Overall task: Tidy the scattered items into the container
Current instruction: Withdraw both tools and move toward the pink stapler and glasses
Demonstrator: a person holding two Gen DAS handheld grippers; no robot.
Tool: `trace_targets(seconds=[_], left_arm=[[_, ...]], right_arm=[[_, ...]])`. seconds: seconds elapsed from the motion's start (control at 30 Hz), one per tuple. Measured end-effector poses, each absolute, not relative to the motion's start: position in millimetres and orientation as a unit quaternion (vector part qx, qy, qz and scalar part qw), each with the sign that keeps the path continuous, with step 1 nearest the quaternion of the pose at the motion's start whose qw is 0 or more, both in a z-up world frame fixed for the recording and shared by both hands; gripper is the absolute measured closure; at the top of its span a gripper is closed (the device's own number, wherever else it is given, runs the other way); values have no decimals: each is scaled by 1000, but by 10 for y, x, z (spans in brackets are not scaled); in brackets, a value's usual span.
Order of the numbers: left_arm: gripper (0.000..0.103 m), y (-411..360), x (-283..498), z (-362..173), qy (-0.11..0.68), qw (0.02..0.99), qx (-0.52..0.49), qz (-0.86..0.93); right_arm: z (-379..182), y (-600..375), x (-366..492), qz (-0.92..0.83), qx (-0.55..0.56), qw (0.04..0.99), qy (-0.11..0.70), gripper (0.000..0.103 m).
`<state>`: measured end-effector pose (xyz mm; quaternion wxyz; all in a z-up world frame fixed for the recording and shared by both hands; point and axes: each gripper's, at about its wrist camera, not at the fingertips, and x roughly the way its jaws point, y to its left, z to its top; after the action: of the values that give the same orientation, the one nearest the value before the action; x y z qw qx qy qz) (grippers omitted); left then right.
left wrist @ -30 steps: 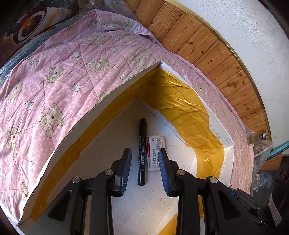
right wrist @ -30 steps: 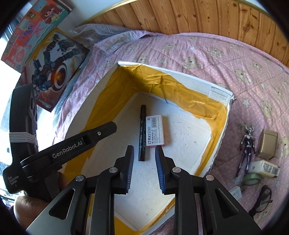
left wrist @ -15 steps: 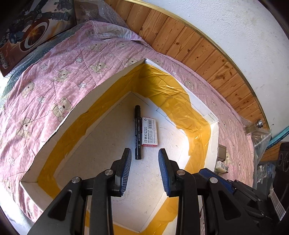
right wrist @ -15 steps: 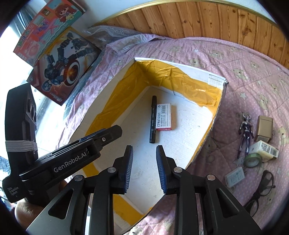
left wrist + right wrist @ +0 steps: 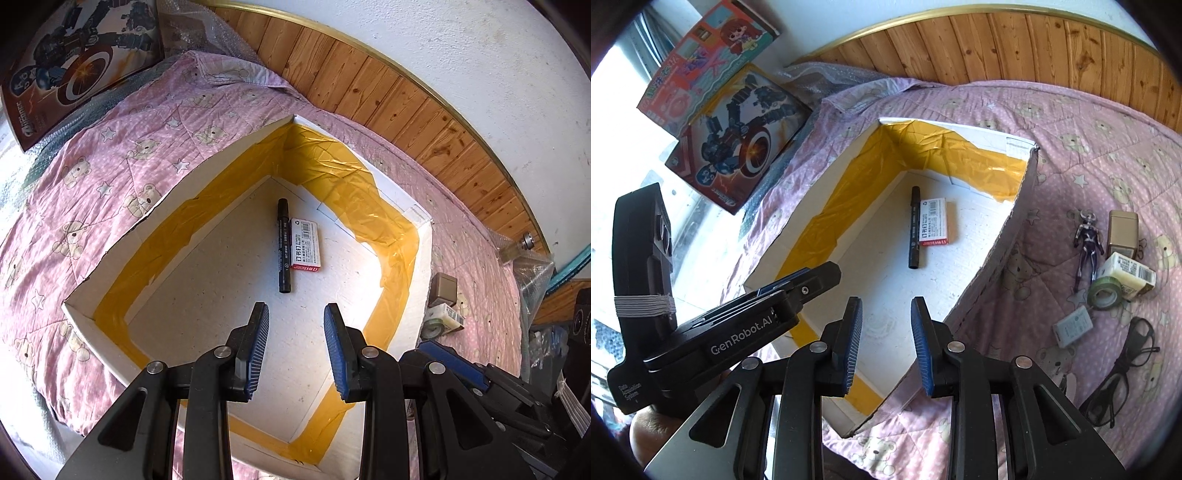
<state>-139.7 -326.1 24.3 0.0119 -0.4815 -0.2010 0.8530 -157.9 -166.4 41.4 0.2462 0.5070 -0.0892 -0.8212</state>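
While both grippers have drawn back, the left gripper [image 5: 293, 347] and right gripper [image 5: 886, 341] hang open and empty; ahead lie the marker [image 5: 283, 245] and staple box [image 5: 305, 244] inside the box [image 5: 1001, 243], figurine [image 5: 1087, 245] right.

A home bedroom: a pink teddy-bear quilt [image 5: 1089, 122] covers the bed, wood panelling [image 5: 1015, 48] behind, toy boxes [image 5: 738, 136] upper left.
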Motion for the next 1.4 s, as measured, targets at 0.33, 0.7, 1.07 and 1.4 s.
trace_targets(seconds=[0.33,0.7,1.07,1.4], left_arm=[[70,-3040,-1192,376,-166,18,-469,867],[70,-2677,-944,451,-117,43,-459,880],[70,-2320,-720,495,-82,79,-449,886],[69,-1923,-570,444,-56,122,-453,881]], right_arm=[[509,-1483,-1385,-826,491,254,-110,73],[503,-1177,-1151,-836,477,242,-118,71],[368,-753,-916,-841,474,217,-148,69],[180,-350,-727,-838,479,187,-186,68]])
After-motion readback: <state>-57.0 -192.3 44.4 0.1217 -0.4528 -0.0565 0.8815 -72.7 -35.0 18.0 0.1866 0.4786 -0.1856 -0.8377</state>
